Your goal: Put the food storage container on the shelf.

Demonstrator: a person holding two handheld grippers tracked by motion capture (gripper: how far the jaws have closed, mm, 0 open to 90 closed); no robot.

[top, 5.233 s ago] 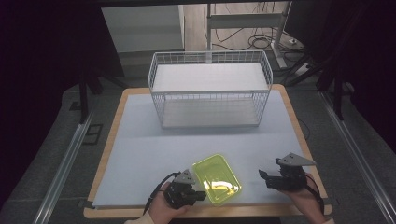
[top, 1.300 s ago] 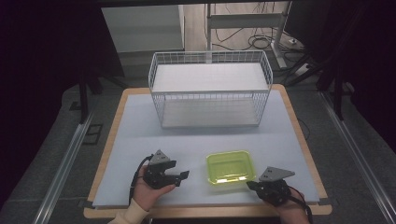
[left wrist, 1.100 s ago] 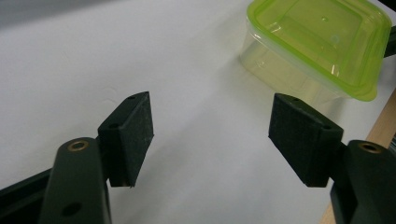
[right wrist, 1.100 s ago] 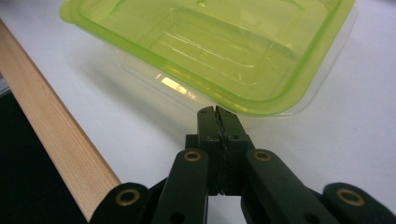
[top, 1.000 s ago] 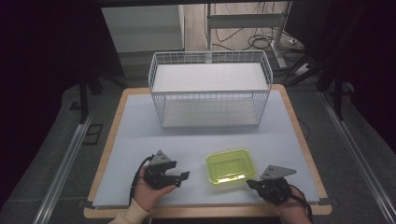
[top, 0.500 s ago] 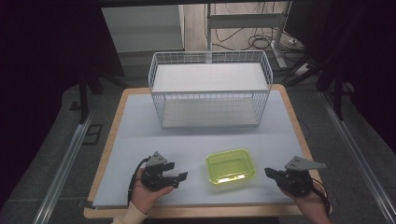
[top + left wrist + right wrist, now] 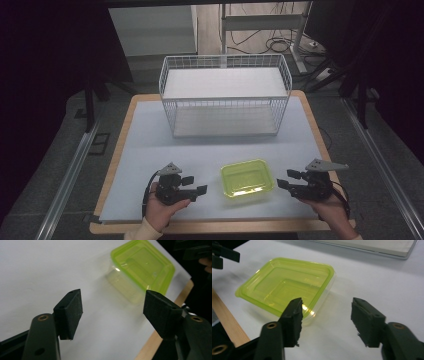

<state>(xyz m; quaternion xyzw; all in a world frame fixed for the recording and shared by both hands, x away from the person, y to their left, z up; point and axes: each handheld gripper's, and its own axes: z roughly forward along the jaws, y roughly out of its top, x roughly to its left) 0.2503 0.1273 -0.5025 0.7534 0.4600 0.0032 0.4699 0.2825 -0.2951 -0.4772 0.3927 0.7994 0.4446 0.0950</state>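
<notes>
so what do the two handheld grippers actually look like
Both are black. The left gripper and right gripper each carry a grey three-cornered plate on top and trail a black cable. Each has two blocky black jaws with flat matte pads and brass-coloured pivot rings. A pale sleeve cuff shows at the left wrist.

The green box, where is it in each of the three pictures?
High view: the green box sits low and middle on the table, between the two grippers.
Left gripper view: top right, beyond the open jaws.
Right gripper view: upper left, behind the left jaw.
Shared landmark: the table's wooden edge.
</notes>
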